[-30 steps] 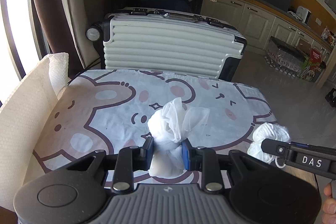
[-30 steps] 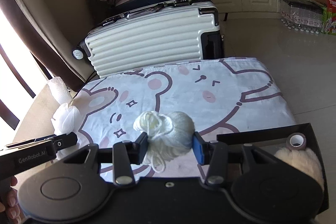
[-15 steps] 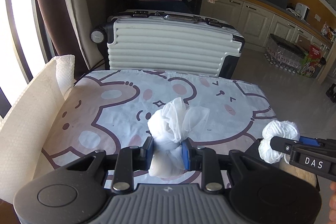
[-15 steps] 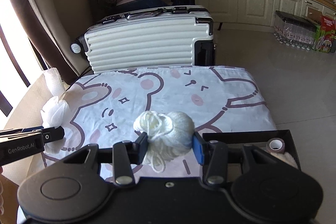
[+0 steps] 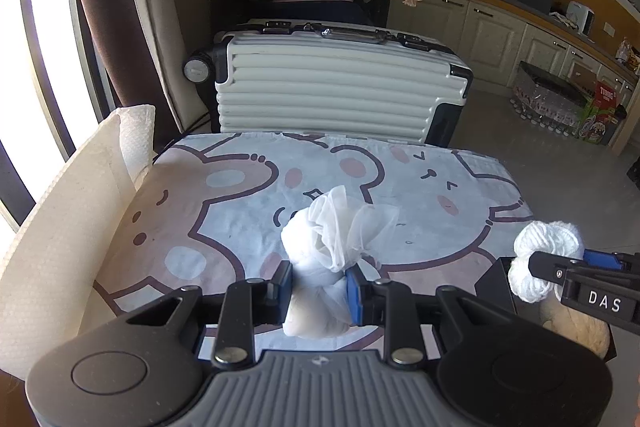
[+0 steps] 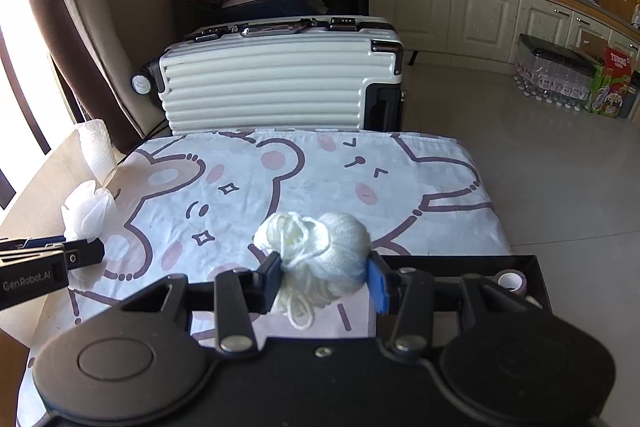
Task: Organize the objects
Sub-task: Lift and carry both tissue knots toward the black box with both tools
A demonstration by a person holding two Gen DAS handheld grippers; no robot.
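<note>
My left gripper (image 5: 319, 287) is shut on a white gauzy cloth bundle (image 5: 332, 247), held above the bear-print cloth (image 5: 224, 195). The same bundle (image 6: 86, 211) shows at the left of the right wrist view, with the left gripper (image 6: 76, 257) under it. My right gripper (image 6: 324, 277) is shut on a cream ball of yarn (image 6: 320, 251) with a loose loop hanging below. In the left wrist view that yarn (image 5: 544, 255) appears at the right edge, just over the corner of a black box (image 5: 494, 281).
The black box (image 6: 472, 261) at the table's right front holds a tape roll (image 6: 512, 281) and a fluffy cream item (image 5: 580, 327). A white ribbed suitcase (image 6: 280, 79) stands behind the table. A paper towel (image 5: 72, 219) rises along the left edge.
Both views have drawn back and up slightly, showing more of the table. The right gripper with the yarn has shifted toward the black box. Both grips are unchanged.
</note>
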